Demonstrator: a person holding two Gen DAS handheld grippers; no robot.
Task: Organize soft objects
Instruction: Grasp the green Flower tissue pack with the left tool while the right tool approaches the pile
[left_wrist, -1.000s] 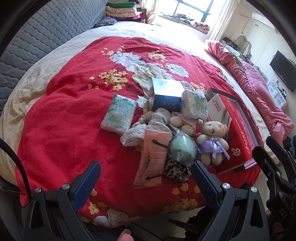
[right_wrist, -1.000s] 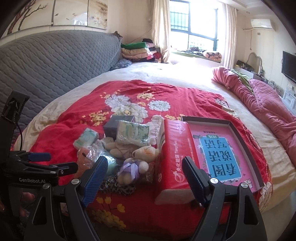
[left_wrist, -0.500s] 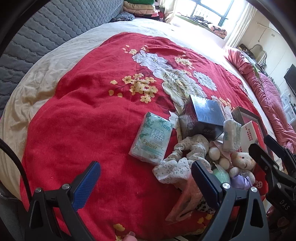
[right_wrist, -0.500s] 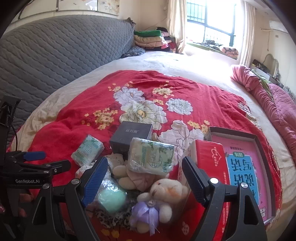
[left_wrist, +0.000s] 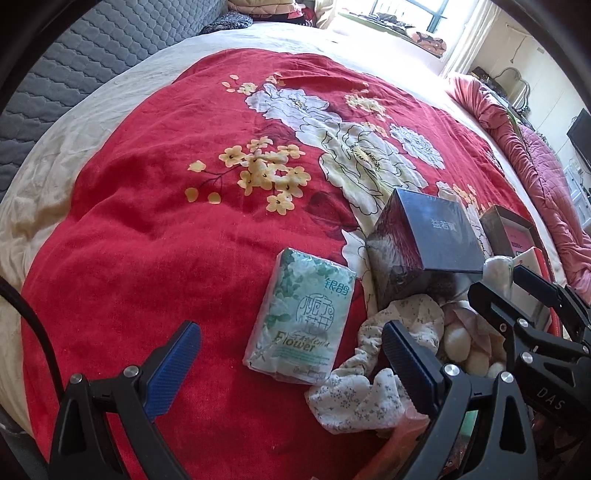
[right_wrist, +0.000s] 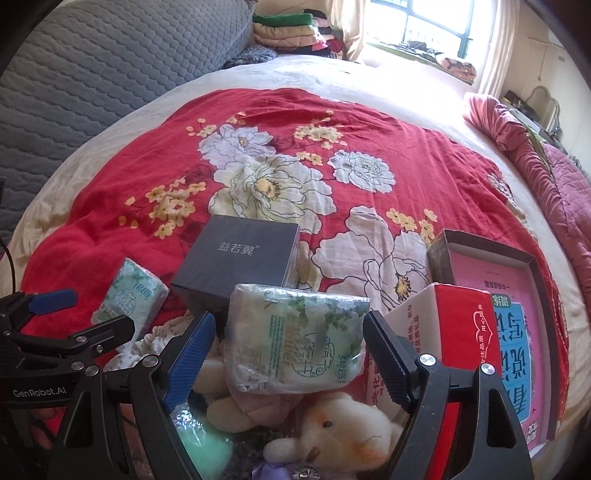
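Note:
A green-printed tissue pack (left_wrist: 301, 321) lies flat on the red floral quilt (left_wrist: 147, 229), between the spread fingers of my open left gripper (left_wrist: 291, 354). Right of it sit a floral cloth (left_wrist: 369, 376) and a dark box (left_wrist: 424, 243). In the right wrist view a second tissue pack (right_wrist: 295, 339) rests on the pile, framed by my open right gripper (right_wrist: 288, 350). Below it lie a cream teddy bear (right_wrist: 343, 439), a pink plush toy (right_wrist: 255, 406) and a mint green wrapped ball (right_wrist: 203, 446). The same dark box (right_wrist: 240, 258) stands behind.
A red tissue carton (right_wrist: 454, 332) and an open box lid holding a pink book (right_wrist: 517, 332) lie to the right. A grey padded headboard (right_wrist: 110, 66) lines the left, folded clothes (right_wrist: 284, 33) are stacked at the back, and a pink quilt (right_wrist: 546, 166) runs along the right.
Both grippers have moved forward and lower toward the pile. The left one now brackets the flat tissue pack; the right one now brackets the upper pack. Both stay open.

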